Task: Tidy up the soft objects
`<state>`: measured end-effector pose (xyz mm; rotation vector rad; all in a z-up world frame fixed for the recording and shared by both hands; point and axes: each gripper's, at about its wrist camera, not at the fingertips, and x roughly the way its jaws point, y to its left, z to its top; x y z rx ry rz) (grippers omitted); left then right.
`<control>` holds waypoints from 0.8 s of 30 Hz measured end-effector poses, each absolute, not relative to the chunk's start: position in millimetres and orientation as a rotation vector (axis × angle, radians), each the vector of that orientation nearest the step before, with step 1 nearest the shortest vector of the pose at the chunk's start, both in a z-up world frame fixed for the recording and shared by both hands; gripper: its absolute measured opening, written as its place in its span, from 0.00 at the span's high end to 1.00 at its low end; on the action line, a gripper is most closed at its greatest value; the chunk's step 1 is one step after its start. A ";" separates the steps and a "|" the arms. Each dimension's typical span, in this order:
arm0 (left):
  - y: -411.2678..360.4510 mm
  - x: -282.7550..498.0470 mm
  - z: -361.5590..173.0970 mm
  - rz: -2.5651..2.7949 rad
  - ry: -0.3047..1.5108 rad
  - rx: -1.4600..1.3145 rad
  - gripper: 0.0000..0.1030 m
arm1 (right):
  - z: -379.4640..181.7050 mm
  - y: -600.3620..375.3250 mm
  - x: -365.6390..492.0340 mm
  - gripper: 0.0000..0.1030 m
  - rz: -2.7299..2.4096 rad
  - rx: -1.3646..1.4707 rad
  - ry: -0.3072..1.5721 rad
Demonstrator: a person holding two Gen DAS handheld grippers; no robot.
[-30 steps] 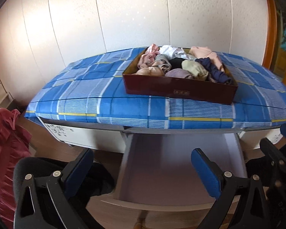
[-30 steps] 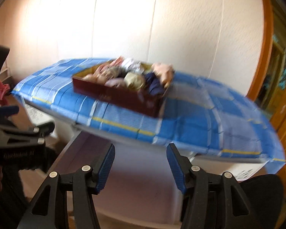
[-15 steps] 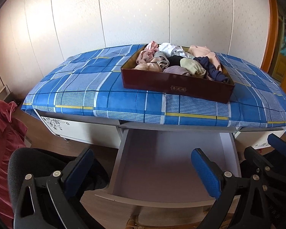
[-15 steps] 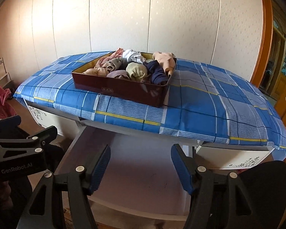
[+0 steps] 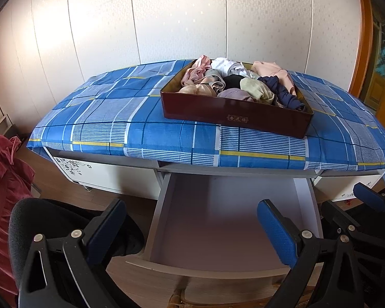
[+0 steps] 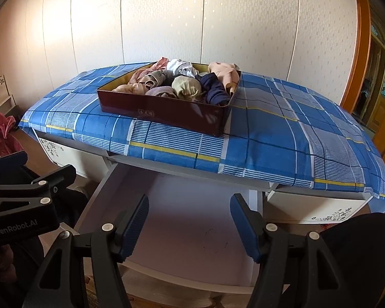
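sitting on the blue plaid cloth point(image 5: 110, 118), the dark red box point(image 5: 233, 115) of soft clothes point(image 5: 254, 88) runs lengthwise toward the wall; left gripper point(image 5: 192, 228) and right gripper point(image 6: 189, 224) both gape empty, the right's jaws having just widened.

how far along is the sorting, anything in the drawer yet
Done: the drawer under the table stands pulled open, but nothing lies in it. In hand: nothing; the left gripper and right gripper are both open and hover over the drawer. Left: all the soft garments are still heaped in the dark red box on the blue checked cloth.
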<state>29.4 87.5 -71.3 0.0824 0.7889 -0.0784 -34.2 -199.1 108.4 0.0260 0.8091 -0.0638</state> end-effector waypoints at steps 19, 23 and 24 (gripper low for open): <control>86.6 26.4 -69.1 -0.099 0.774 0.073 0.00 | 103.9 -200.3 -33.1 0.35 -0.063 0.032 0.830; 85.3 25.9 -68.9 -0.109 0.773 0.076 0.00 | 103.1 -200.6 -32.5 0.35 -0.064 0.034 0.834; 85.2 25.7 -69.0 -0.110 0.774 0.077 0.00 | 102.9 -200.6 -32.4 0.35 -0.064 0.034 0.835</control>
